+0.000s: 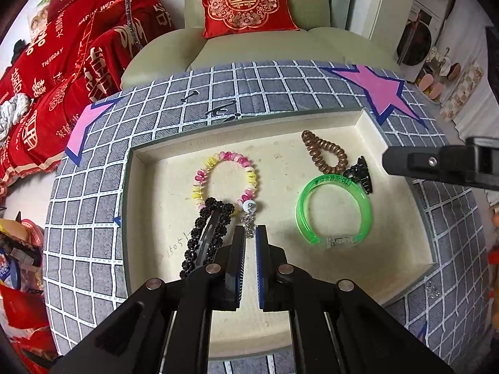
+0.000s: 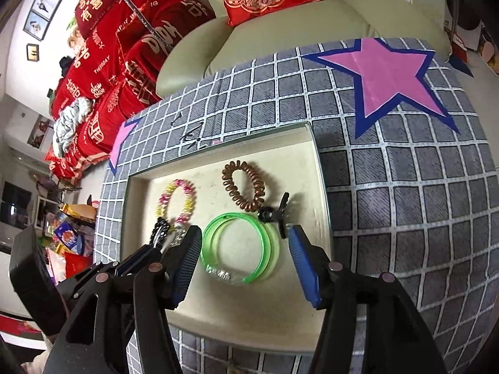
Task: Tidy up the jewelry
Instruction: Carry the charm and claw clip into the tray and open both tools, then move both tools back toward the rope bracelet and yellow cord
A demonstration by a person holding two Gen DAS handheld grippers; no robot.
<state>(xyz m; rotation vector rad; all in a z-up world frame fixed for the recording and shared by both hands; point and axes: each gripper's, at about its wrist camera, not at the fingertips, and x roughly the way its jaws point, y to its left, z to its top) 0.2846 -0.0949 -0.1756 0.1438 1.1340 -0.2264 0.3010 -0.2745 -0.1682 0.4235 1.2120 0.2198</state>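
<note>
Five pieces lie in the cream tray (image 1: 368, 124), which sits on the grid cloth (image 1: 93, 249).

Left side of tray: pink-yellow coil bracelet (image 1: 226, 180) with a small charm (image 1: 249, 219) hanging off its near end, black beaded clip (image 1: 209, 233) lying beside it, long axis running toward the camera and slightly left.
Right side: green bangle (image 2: 235, 247) flat on the tray, brown coil tie (image 2: 244, 188) beyond it, black claw clip (image 2: 276, 215) touching the bangle's far-right rim.

Left gripper (image 1: 249, 237): jaws nearly together, nothing between them. Tips sit just on the near side of the charm, and the beaded clip lies just left of them. Looks unloaded.

Right gripper (image 2: 244, 240): jaws apart, not pressing on anything. They straddle the bangle as this view shows it, left finger just outside its left rim, right finger outside the right rim near the claw clip. Whether the tips are at tray level or above, I can't tell.

My read: the right one is the nearer to the bangle and already lined up across its width. The claw clip beside the right finger is the snag risk.
</note>
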